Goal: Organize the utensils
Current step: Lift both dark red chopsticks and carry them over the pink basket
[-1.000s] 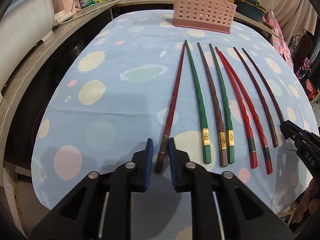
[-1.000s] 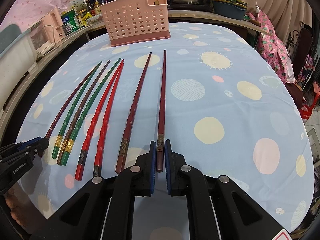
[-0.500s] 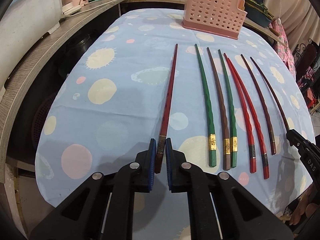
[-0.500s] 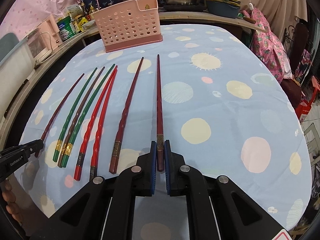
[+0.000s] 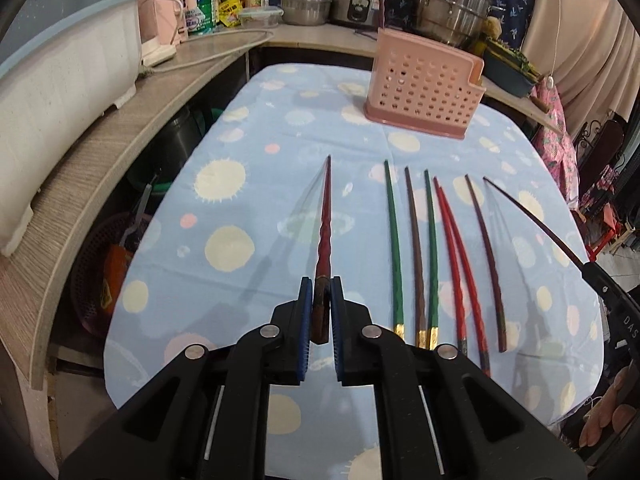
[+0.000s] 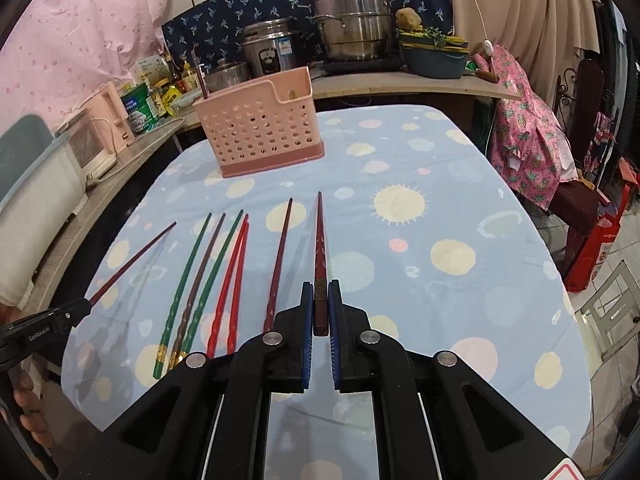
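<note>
My left gripper (image 5: 321, 292) is shut on a dark red chopstick (image 5: 325, 220) and holds it above the tablecloth, tip pointing away. My right gripper (image 6: 319, 298) is shut on another dark red chopstick (image 6: 320, 240), also lifted. Each gripper shows at the edge of the other view, holding its chopstick. Several chopsticks lie side by side on the cloth: two green (image 5: 394, 248), one brown (image 5: 416, 252), two bright red (image 5: 454, 252) and one dark maroon (image 5: 486, 256). A pink perforated utensil basket (image 5: 424, 88) stands at the far end of the table; it also shows in the right wrist view (image 6: 258, 120).
The table has a blue cloth with pale dots (image 5: 248, 184). A wooden counter (image 5: 80, 168) runs along the left with a white tub, jars and pots. Steel pots (image 6: 352, 24) stand behind the basket. A chair with pink cloth (image 6: 532, 136) is on the right.
Both grippers have lifted their dark red chopsticks off the cloth and raised them. The left gripper closed on its chopstick a second ago. The view now sits higher above the table.
</note>
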Demonstrator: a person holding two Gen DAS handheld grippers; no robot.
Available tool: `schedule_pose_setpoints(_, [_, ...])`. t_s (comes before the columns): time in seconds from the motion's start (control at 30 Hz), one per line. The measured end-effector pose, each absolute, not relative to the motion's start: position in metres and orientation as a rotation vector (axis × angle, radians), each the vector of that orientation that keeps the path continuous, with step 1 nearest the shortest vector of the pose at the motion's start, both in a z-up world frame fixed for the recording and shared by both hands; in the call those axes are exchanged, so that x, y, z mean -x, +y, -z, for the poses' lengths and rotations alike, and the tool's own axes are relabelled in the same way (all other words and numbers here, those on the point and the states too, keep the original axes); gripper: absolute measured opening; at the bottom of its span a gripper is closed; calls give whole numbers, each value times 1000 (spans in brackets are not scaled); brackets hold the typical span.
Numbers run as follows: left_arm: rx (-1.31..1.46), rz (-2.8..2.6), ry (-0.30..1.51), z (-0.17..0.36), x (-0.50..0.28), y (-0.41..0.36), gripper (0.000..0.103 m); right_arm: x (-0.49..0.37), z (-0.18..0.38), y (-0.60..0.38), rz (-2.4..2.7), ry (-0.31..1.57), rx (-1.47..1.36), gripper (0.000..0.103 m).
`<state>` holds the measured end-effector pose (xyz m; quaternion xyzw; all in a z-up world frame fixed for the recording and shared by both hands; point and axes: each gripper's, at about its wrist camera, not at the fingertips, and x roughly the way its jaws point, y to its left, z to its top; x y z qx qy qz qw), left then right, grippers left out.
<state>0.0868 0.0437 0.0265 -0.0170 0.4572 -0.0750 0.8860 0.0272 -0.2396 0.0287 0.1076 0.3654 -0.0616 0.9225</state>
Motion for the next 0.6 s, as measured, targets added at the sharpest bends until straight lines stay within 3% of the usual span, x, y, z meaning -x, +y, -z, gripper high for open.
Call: schedule_pose_setpoints(0.6, [82,156,814,-109,-139,39,7,-60,-108,-273,110,583,-283,7])
